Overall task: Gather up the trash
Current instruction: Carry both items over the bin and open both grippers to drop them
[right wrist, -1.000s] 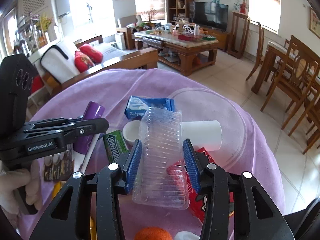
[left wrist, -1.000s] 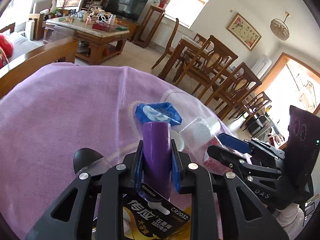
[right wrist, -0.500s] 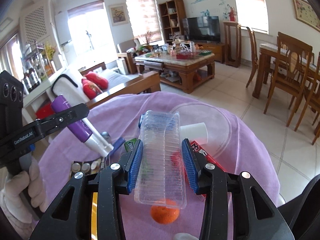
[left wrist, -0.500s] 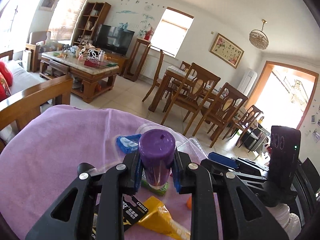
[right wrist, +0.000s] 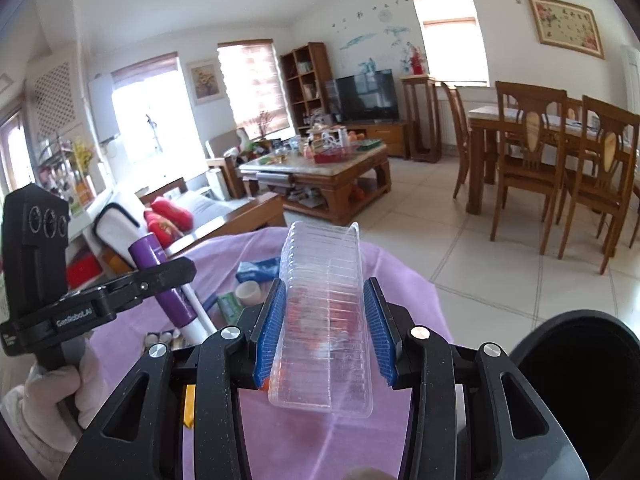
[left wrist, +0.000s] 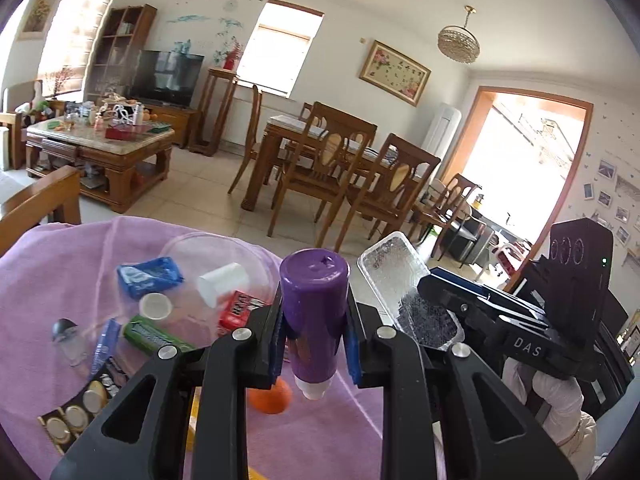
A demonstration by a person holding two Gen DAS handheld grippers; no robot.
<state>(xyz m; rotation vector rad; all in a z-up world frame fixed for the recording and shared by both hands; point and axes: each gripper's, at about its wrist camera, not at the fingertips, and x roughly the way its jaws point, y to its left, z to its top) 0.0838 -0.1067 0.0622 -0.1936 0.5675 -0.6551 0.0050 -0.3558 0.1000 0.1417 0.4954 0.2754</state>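
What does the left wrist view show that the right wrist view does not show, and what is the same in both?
Only the left wrist view shows the orange fruit, the red packet and the button-battery card on the purple cloth.

Only the right wrist view shows the black bin at lower right and the sofa with red cushions.

Both show the left gripper shut on the purple tube, the right gripper shut on the clear plastic container, the blue packet, the coffee table and the dining chairs.
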